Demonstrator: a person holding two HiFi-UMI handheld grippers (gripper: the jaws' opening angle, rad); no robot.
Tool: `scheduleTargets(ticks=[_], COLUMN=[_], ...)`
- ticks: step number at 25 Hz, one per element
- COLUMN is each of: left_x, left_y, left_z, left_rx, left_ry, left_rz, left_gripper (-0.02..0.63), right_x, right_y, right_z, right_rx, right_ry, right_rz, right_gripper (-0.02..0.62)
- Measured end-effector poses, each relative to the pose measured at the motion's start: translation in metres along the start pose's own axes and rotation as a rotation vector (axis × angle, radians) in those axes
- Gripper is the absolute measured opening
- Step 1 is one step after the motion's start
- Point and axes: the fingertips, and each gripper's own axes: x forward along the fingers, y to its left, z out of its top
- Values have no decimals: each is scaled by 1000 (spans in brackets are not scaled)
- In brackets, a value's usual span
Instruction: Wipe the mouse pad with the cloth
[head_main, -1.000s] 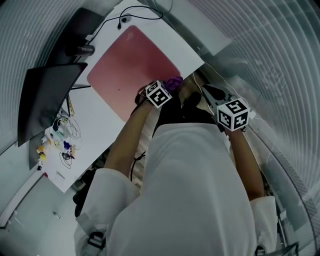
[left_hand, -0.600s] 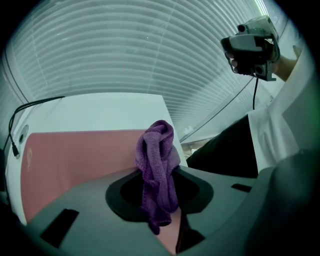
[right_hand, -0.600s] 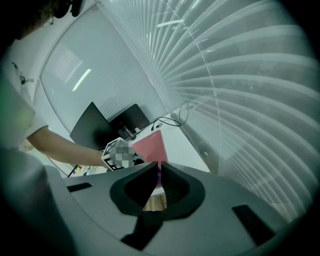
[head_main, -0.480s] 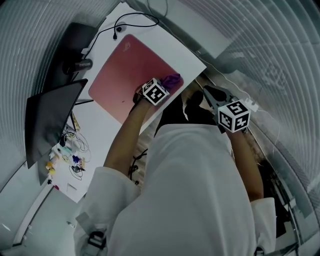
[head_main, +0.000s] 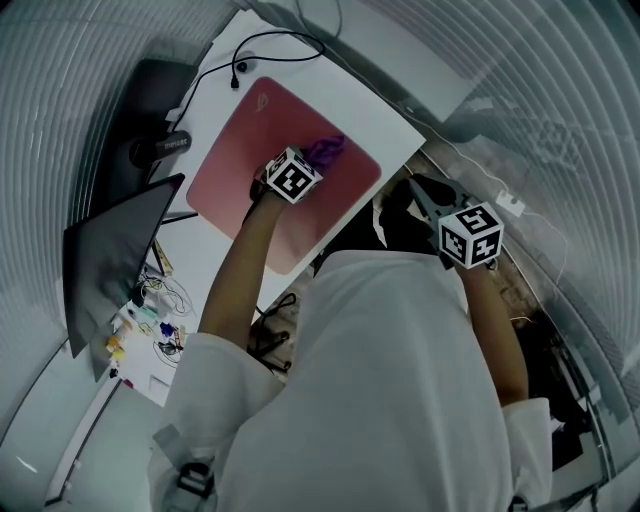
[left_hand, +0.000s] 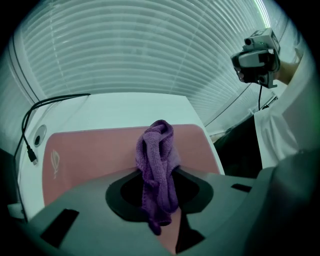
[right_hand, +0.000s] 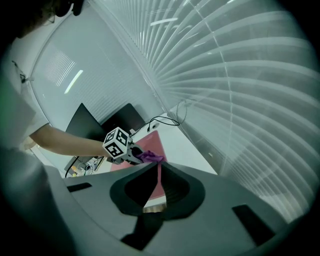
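A pink mouse pad (head_main: 235, 175) lies on the white desk (head_main: 398, 122). My left gripper (head_main: 312, 160) reaches over the pad's near right part, shut on a bunched purple cloth (head_main: 326, 149). In the left gripper view the cloth (left_hand: 157, 165) hangs between the jaws with the pad (left_hand: 95, 150) below. My right gripper (head_main: 422, 196) hovers off the desk's front edge to the right, jaws shut and nothing in them. The right gripper view looks past its own closed jaws (right_hand: 159, 165) at the cloth (right_hand: 150, 156).
A dark screen (head_main: 110, 250) and a black device (head_main: 160, 148) stand left of the pad. A black cable (head_main: 270, 45) runs along the desk's far side. Small clutter (head_main: 145, 320) lies at the desk's near left. Window blinds (head_main: 560, 90) border the far side.
The left gripper has carried the cloth from the desk's front edge farther onto the mouse pad. The right gripper has stayed about where it was.
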Motion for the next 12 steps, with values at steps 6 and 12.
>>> scheduleTargets(ticks=[6, 12], left_x=[-14, -26], left_y=[44, 87], left_z=[-10, -14], left_rx=[-18, -26], left_ry=[-1, -10], left_rz=[43, 86], left_gripper=[117, 117], right_x=[14, 22], right_y=[7, 9], right_z=[2, 7], right_rx=[-2, 1], right_ry=[19, 28], right_rz=[-3, -20], right_gripper=[41, 41])
